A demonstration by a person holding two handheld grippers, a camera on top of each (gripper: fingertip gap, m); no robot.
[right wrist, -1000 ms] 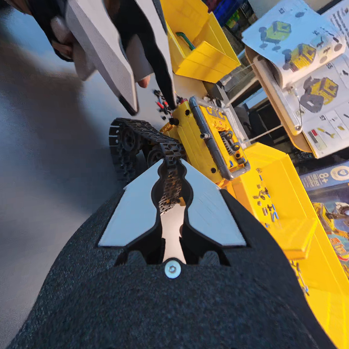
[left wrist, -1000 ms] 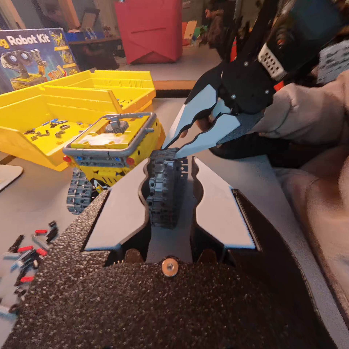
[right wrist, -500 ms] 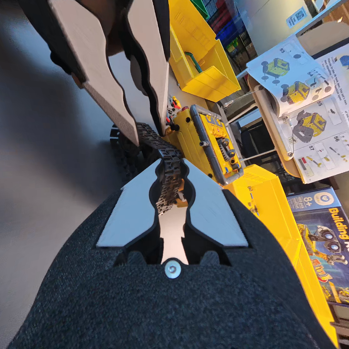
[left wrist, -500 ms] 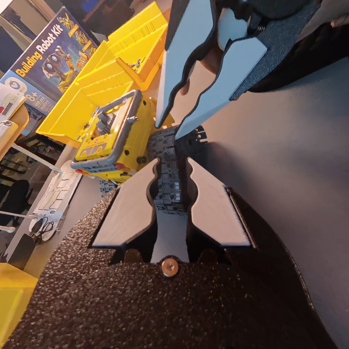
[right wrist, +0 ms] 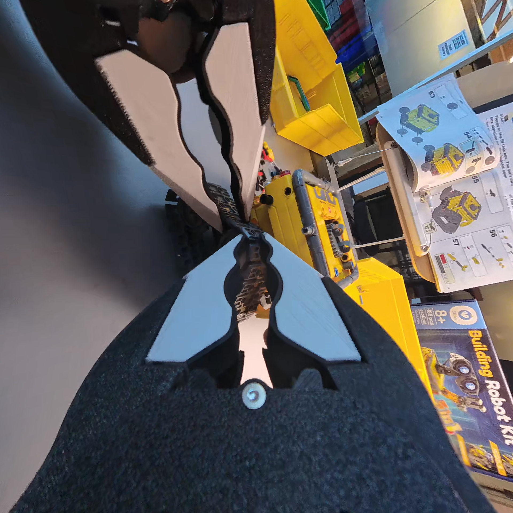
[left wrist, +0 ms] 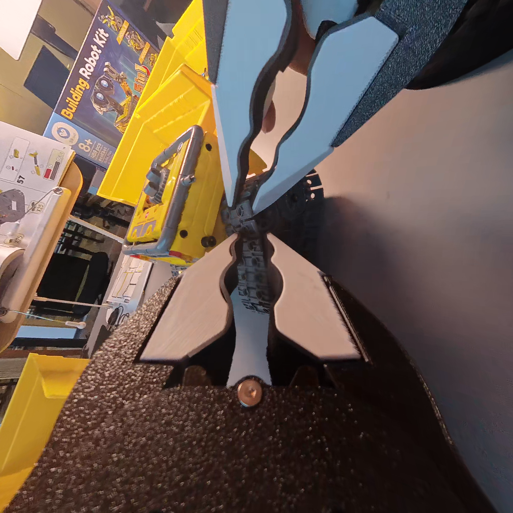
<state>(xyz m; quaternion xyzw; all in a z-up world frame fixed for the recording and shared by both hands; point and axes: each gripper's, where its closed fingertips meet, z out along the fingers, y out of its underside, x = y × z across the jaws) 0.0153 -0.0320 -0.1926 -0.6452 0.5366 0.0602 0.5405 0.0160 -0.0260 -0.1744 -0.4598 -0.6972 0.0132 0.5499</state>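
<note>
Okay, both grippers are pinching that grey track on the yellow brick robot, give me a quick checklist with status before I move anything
1. Left gripper closed on the tread track: ok, fingers pinch it from both sides.
2. Right gripper closed on the same track: ok.
3. Two grippers apart: not ok, their tips nearly meet.
4. Yellow robot model steady on the table: cannot tell, its base is hidden.
5. Track seated on its wheels: cannot tell, wheels are in shadow.
6. Room beside the model: not ok, yellow bin sits close behind it.
</note>
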